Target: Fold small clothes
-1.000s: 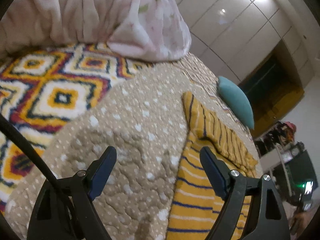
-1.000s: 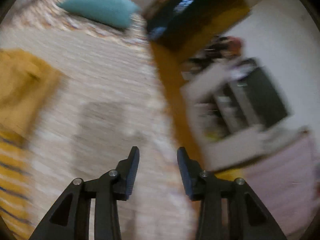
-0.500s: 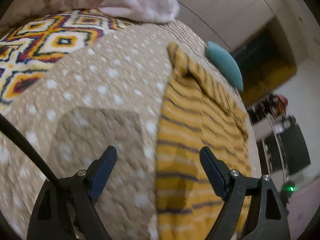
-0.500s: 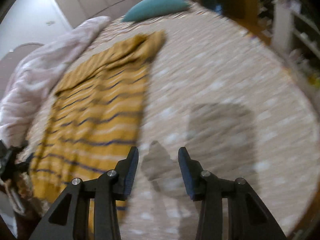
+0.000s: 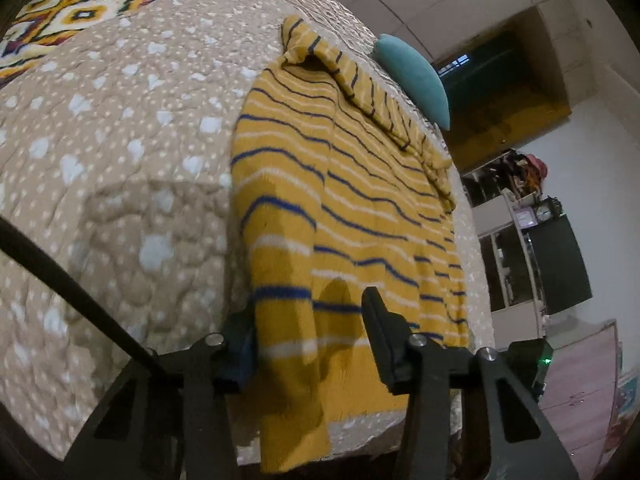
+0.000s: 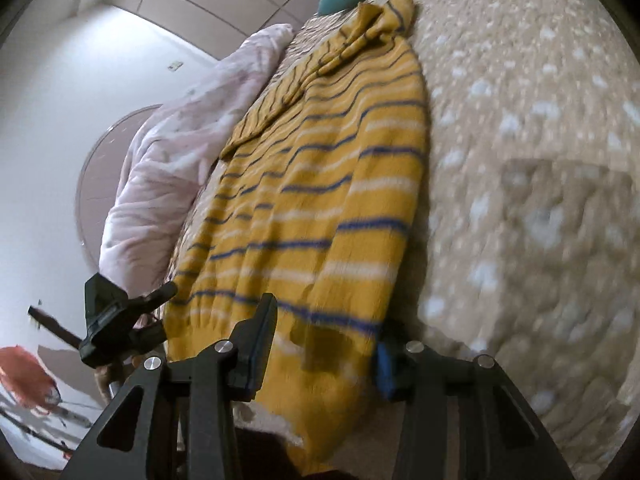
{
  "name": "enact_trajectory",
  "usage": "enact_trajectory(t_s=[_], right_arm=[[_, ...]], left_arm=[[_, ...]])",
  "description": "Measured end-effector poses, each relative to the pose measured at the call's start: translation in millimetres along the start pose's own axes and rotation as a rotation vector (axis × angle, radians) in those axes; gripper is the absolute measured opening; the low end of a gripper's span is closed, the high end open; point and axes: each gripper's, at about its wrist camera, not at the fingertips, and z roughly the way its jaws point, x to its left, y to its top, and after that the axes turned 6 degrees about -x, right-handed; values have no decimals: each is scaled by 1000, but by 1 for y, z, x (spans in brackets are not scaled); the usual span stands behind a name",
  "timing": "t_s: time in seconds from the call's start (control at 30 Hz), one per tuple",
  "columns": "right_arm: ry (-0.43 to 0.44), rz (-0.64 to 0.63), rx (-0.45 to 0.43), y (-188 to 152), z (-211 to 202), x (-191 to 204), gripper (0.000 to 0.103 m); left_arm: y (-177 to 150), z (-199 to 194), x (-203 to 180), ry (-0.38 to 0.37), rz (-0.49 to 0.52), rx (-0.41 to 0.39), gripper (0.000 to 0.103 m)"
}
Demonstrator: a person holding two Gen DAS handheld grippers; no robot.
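A yellow sweater with blue and white stripes [image 5: 352, 208] lies spread on the beige dotted quilt [image 5: 120, 152], its hem hanging over the near bed edge. My left gripper [image 5: 308, 328] is open with its jaws astride the sweater's left hem corner, where a sleeve is folded in. My right gripper [image 6: 326, 332] is open with its jaws astride the right hem corner of the sweater [image 6: 320, 200]. The left gripper also shows in the right wrist view [image 6: 120, 320], at the left hem corner.
A teal pillow [image 5: 416, 76] lies beyond the sweater's collar. A pink blanket [image 6: 172, 160] is bunched along the bed's left side, beside a patterned spread [image 5: 80, 12]. Shelves and a dark screen [image 5: 560, 264] stand off the bed to the right.
Both grippers have swung toward the sweater and moved down to its hem at the bed edge. Each now straddles a hem corner. The left jaws have narrowed somewhat.
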Motion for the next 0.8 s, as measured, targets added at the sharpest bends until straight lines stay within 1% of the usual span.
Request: enact_trajectory(t_s=[0.1,0.17,0.23,0.27,0.3,0.33,0.37,0.4,0.43,0.47,0.53,0.63,0.7,0.8], right_arm=[[10,1,-6,-6,-4,2,46],[-1,-2,-17,-9,-5,3,46],[-22,-13,-32,-13,-7,6,46],[-48,-28,-40,-16,-6,10,46],[-68,-35,-41,-12,-1,12,42],[-100,-43,-40,-12,-1,13,31],[-131,-43,-35,-10,1,14,25],[-135,-33,-27,-8,2,13,18],[-128,-17,-18,-5,3,11,14],[-115,3,-9,-3,2,8,13],[-90,26,-1,0,-5,4,12],[-45,23,14,-2,-21,5,11],[-31,13,16,-4,-32,7,10],[-23,-12,38,-16,-46,9,10]], left_arm=[[-4,2,-2,21,-1,-7,46],[-3,7,-2,24,-19,-10,52],[-1,9,-3,11,-28,-15,68],[-1,10,-8,22,-12,-16,69],[-1,12,-12,43,9,-15,69],[-1,14,-16,70,36,-13,64],[-1,15,-22,130,76,-13,52],[-1,15,-25,212,109,-20,13],[-1,15,-27,259,128,-21,9],[0,11,-23,229,109,-19,8],[2,0,-16,236,80,-37,8],[2,-23,-14,191,64,-57,8],[-9,-37,-19,171,78,-60,8],[-30,-48,-26,180,124,-46,8]])
